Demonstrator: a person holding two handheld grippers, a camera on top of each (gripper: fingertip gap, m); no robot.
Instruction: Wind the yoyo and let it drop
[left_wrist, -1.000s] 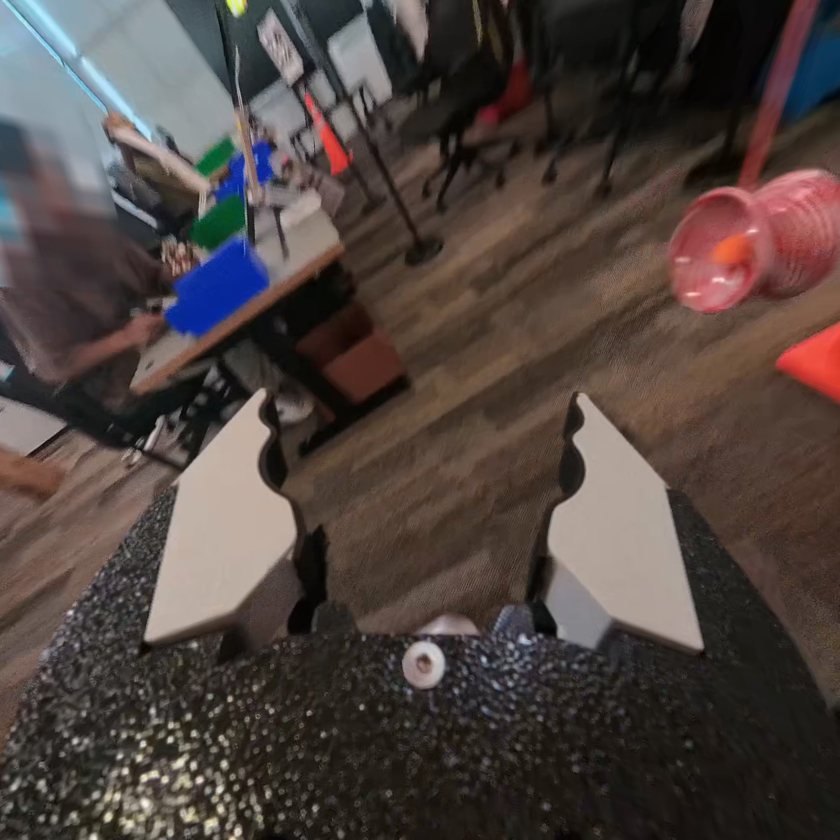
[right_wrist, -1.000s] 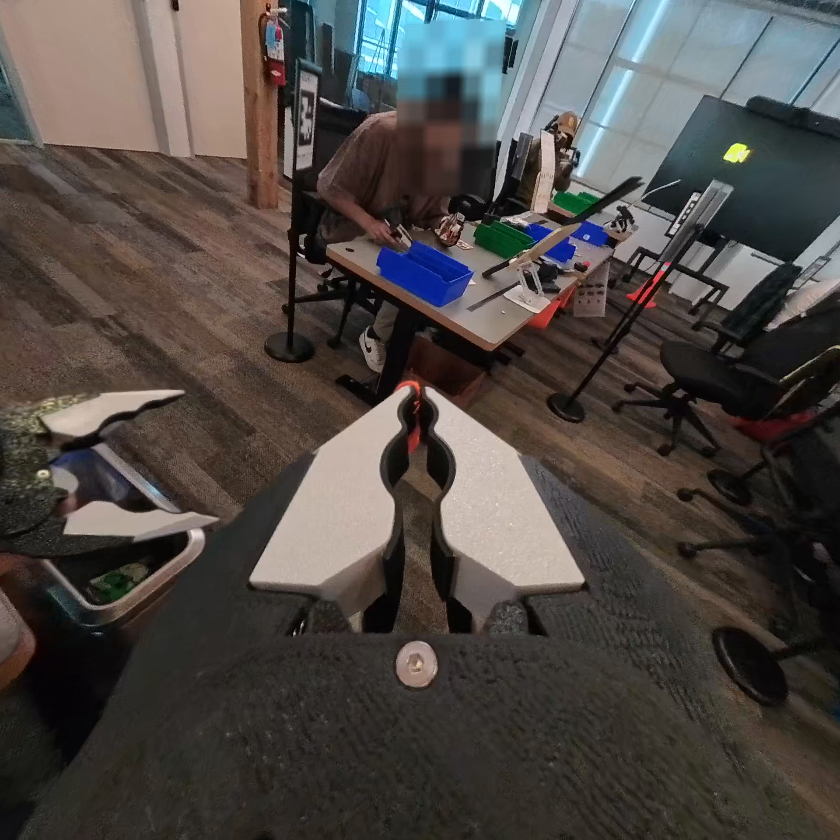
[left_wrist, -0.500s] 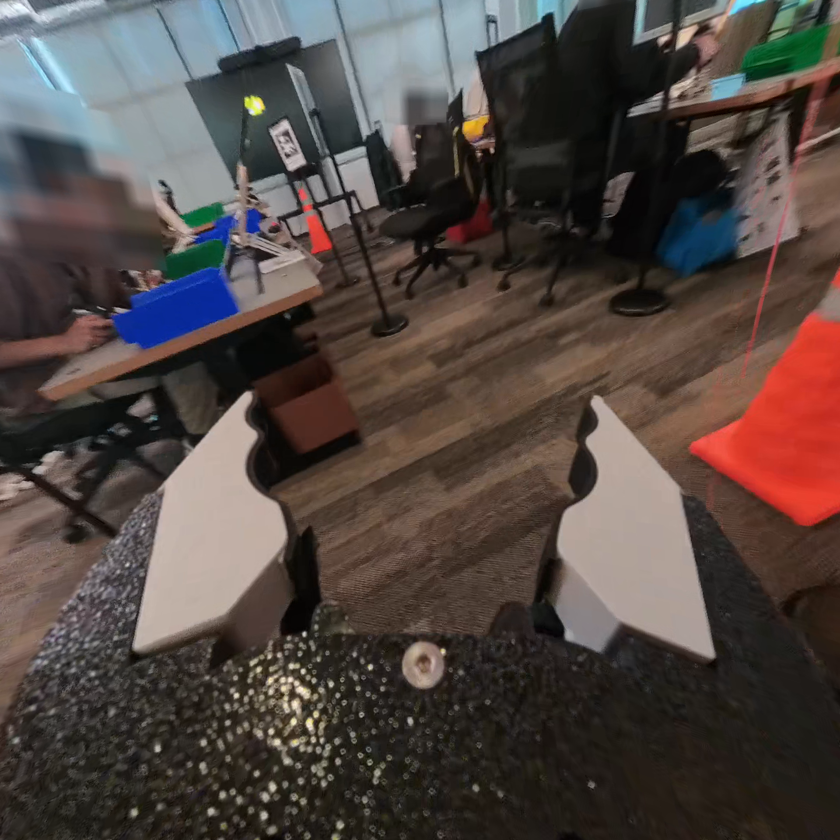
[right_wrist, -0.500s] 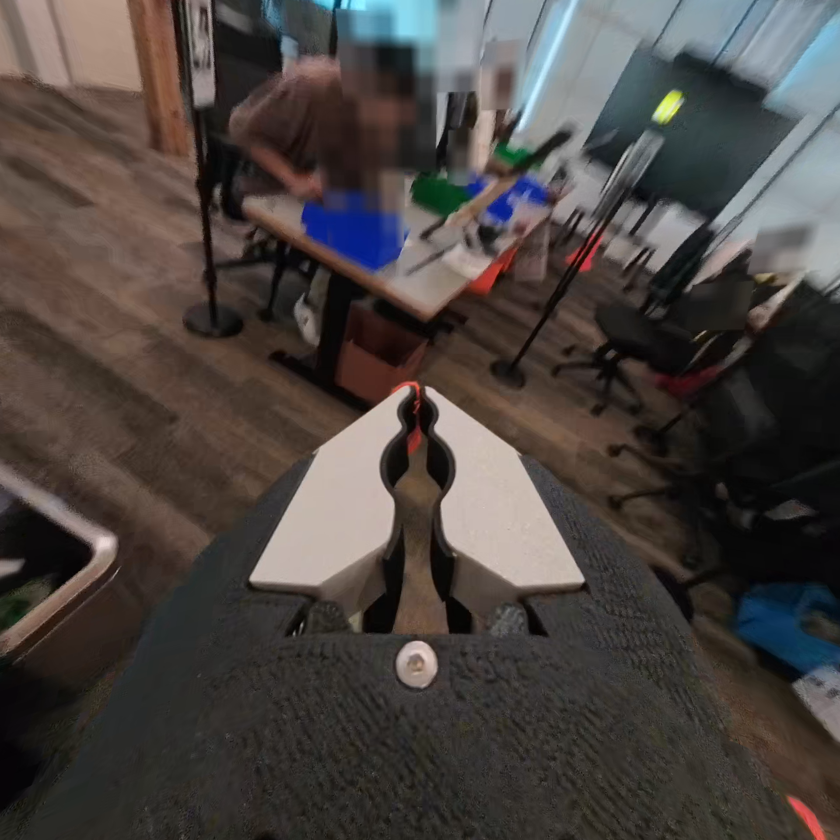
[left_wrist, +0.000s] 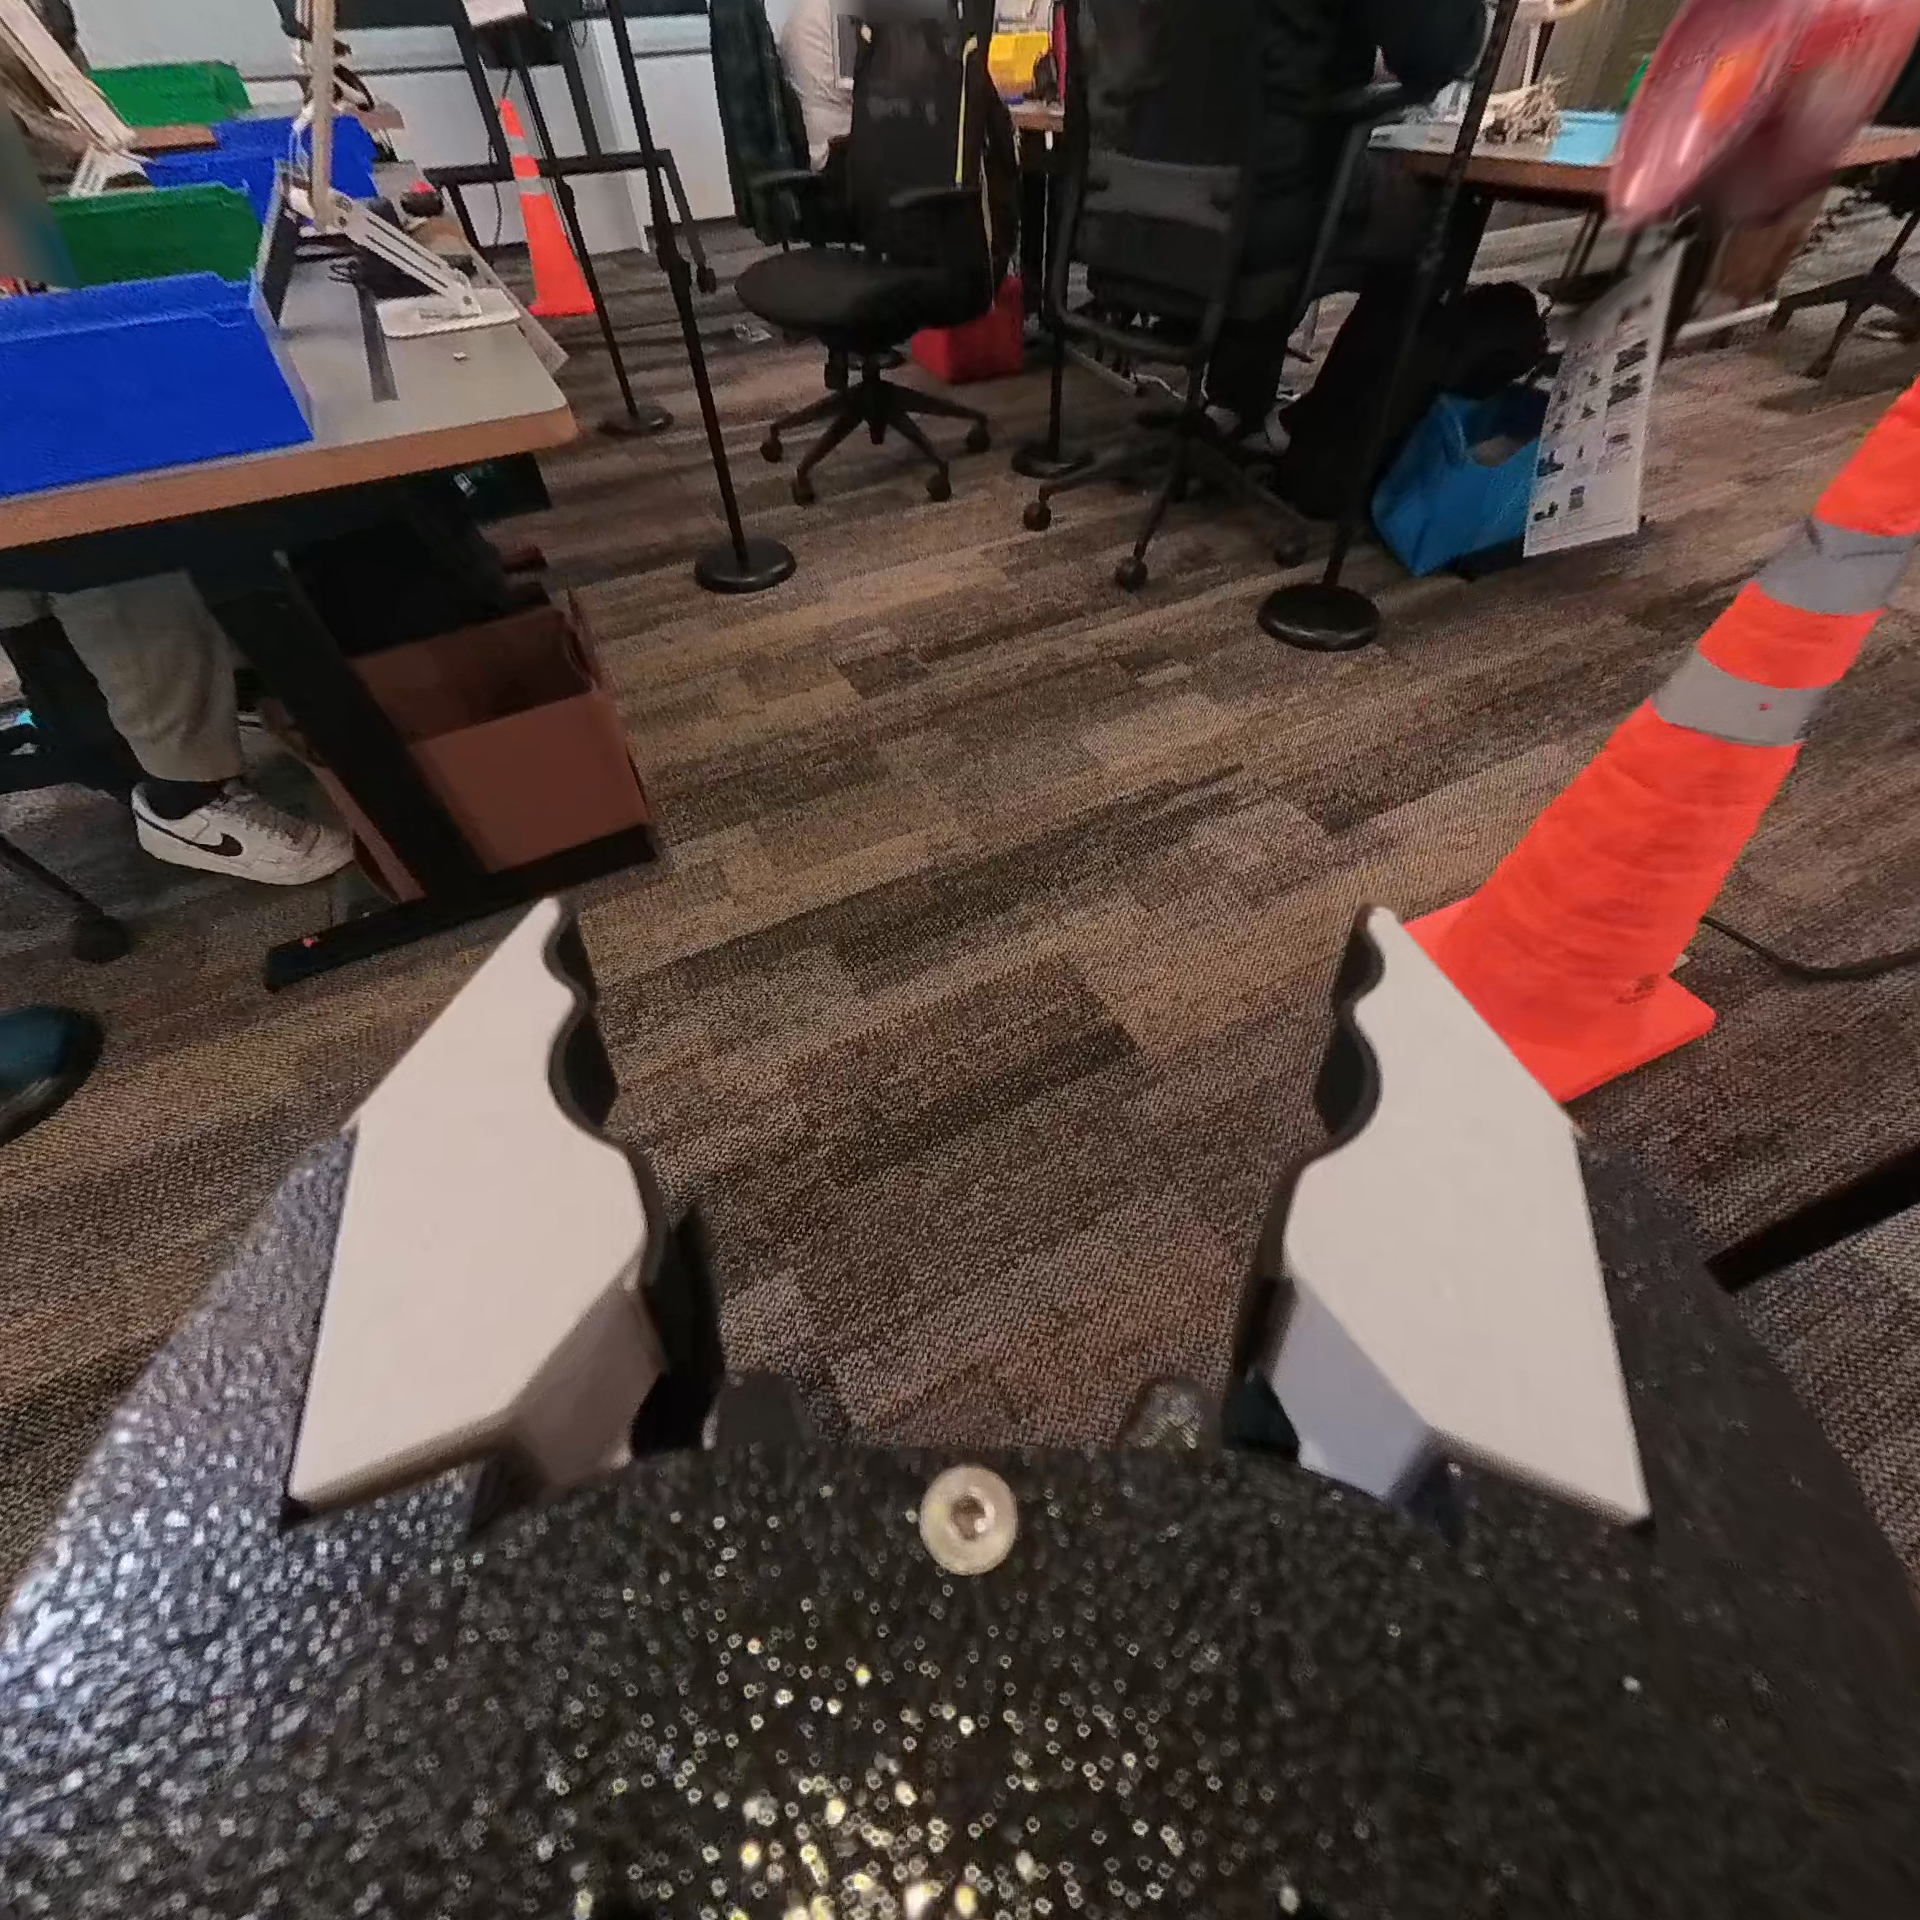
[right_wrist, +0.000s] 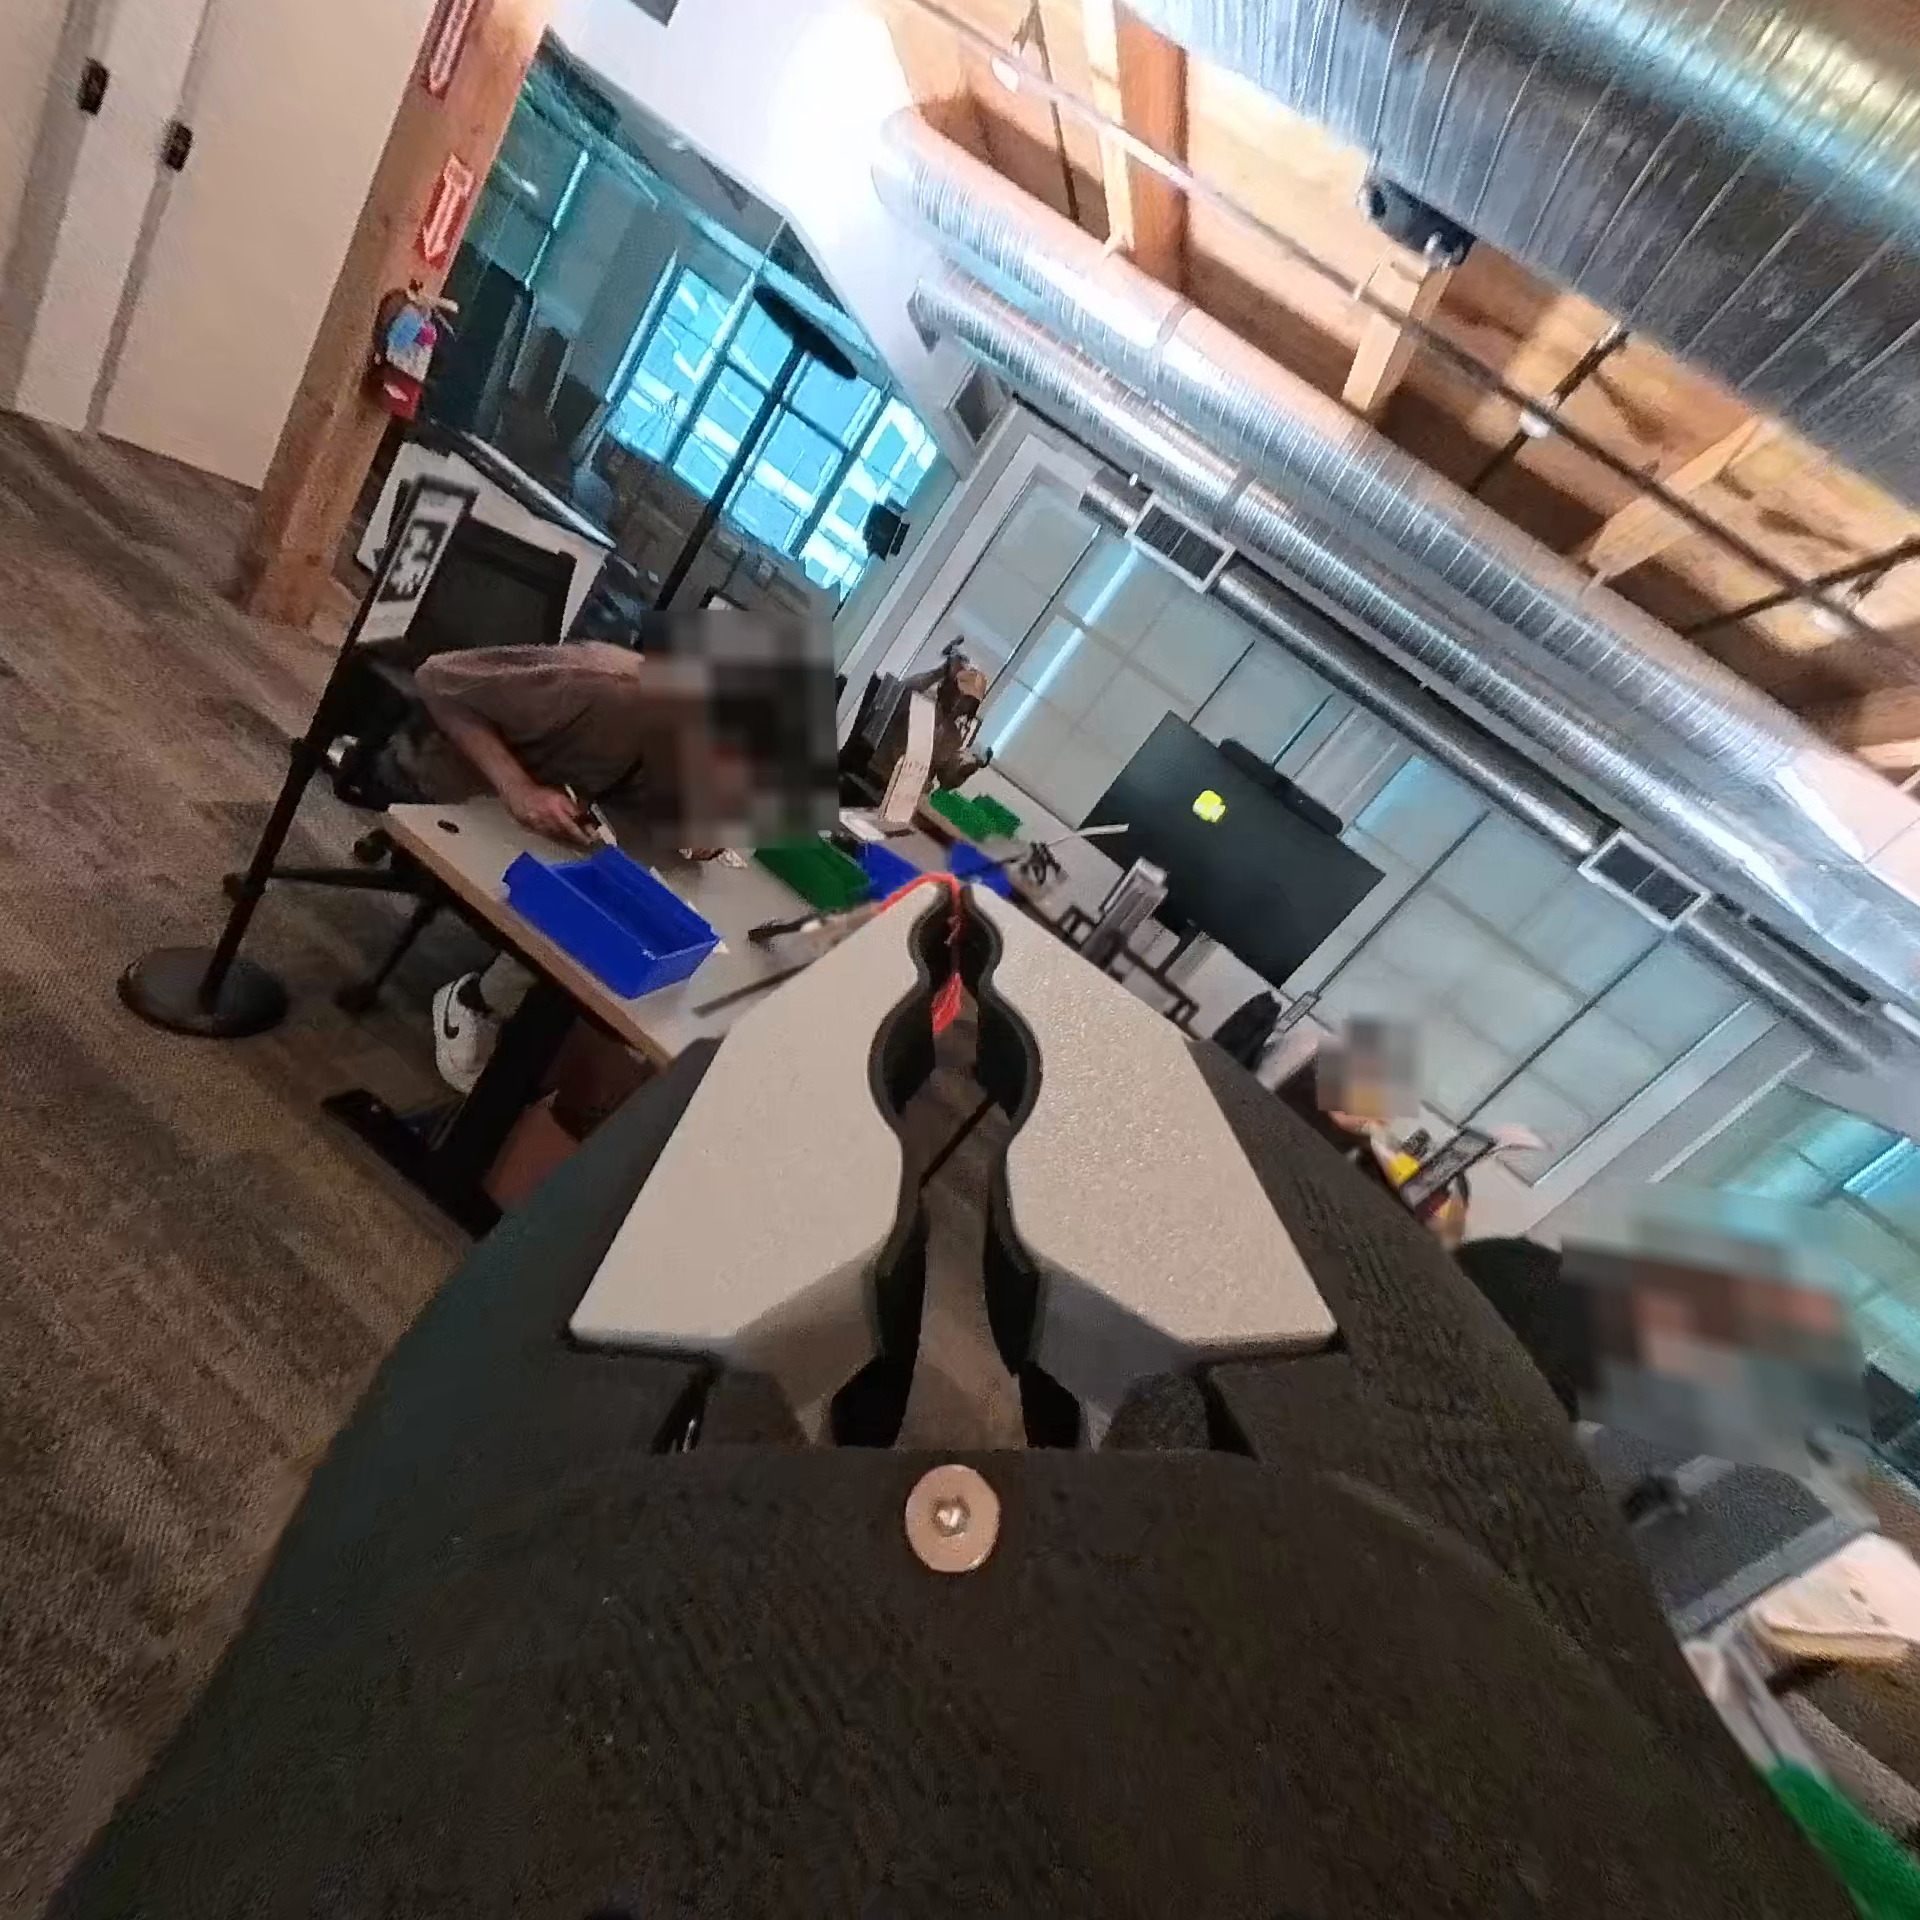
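Yoyo (left_wrist: 1756, 99) blurred above carpet (left_wrist: 987, 852), cone (left_wrist: 1621, 831).

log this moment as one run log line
left gripper: open, empty | right gripper: shut on red string | yoyo: pink, blurred, airborne top right of left wrist view

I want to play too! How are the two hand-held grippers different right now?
The left hand-held gripper is wide open and empty; the right hand-held gripper is shut on the red string. The left points down at the carpet, the right tilts up toward the ceiling. Both have pale grey fingers.
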